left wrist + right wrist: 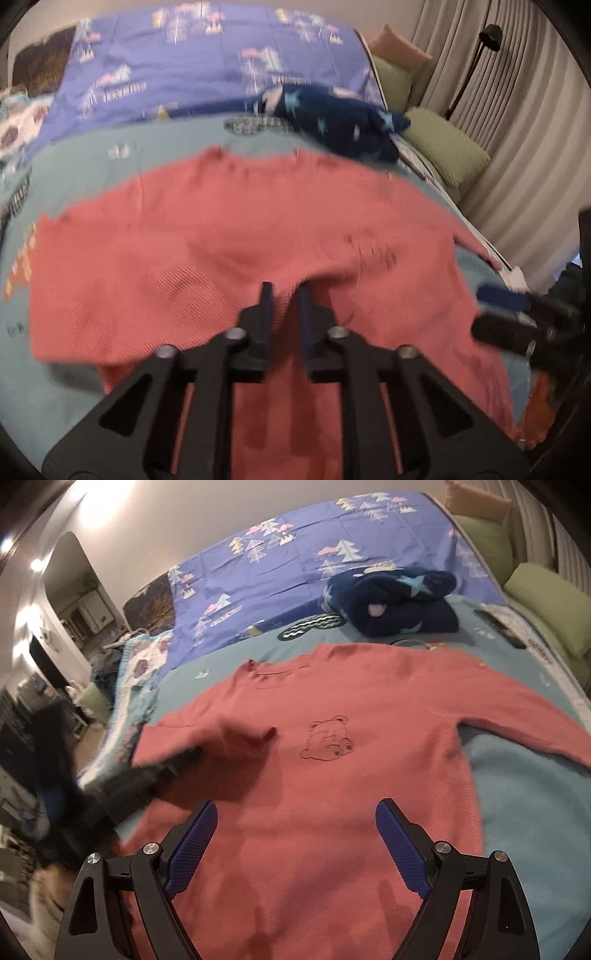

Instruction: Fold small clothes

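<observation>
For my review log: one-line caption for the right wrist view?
Open right gripper above a pink bear-print sweater spread on the bed, left gripper at its folded-in sleeve.

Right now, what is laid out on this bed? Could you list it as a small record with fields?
surface: bed with a teal cover
garment: pink sweater, spread flat, bear outline on the chest
sleeves: one folded in over the body, the other stretched out sideways
behind sweater: navy star blanket, bundled
left gripper: narrow gap, nothing held
right gripper: wide open, empty, above the hem
</observation>
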`<state>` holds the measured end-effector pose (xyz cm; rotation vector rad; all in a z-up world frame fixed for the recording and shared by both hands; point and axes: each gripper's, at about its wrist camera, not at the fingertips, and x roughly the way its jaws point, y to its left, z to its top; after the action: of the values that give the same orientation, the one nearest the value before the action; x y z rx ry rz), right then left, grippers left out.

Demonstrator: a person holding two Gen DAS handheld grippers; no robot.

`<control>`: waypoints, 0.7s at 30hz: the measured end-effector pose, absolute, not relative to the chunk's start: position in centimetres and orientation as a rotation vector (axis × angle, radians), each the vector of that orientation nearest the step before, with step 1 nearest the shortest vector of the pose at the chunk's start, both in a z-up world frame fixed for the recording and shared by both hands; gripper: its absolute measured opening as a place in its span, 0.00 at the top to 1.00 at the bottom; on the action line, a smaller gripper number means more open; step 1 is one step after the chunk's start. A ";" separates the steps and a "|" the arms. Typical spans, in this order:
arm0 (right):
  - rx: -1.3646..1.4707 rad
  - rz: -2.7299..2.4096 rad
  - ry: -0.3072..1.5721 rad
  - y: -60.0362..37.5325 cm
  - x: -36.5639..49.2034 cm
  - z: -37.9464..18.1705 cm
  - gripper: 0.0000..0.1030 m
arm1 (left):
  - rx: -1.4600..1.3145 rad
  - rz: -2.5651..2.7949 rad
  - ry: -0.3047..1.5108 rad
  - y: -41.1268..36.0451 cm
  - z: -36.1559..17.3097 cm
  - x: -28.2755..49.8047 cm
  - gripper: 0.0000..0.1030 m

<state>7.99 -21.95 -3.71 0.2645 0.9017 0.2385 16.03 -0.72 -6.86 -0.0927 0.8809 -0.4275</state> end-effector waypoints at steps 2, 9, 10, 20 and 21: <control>0.266 0.275 0.906 -21.5 8.3 -3.8 0.13 | -0.120 -0.410 0.888 0.5 -7.0 15.3 0.64; 0.350 0.444 1.012 -18.9 11.8 -5.8 0.16 | -0.095 -0.221 0.806 6.9 -5.8 12.4 0.41; 0.355 0.456 1.023 -18.6 12.2 -6.1 0.22 | -0.097 -0.193 0.806 8.0 -5.9 12.3 0.40; 0.528 0.500 1.182 -17.4 17.7 -10.9 0.42 | -0.167 0.025 0.835 15.2 -8.4 12.0 0.40; 0.537 0.501 1.176 -17.3 17.9 -10.9 0.42 | -0.168 0.035 0.837 15.4 -8.6 12.1 0.40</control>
<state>17.95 -17.29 -10.91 0.5371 1.1761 0.5006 12.13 15.43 -8.55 -0.1678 0.8373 0.0345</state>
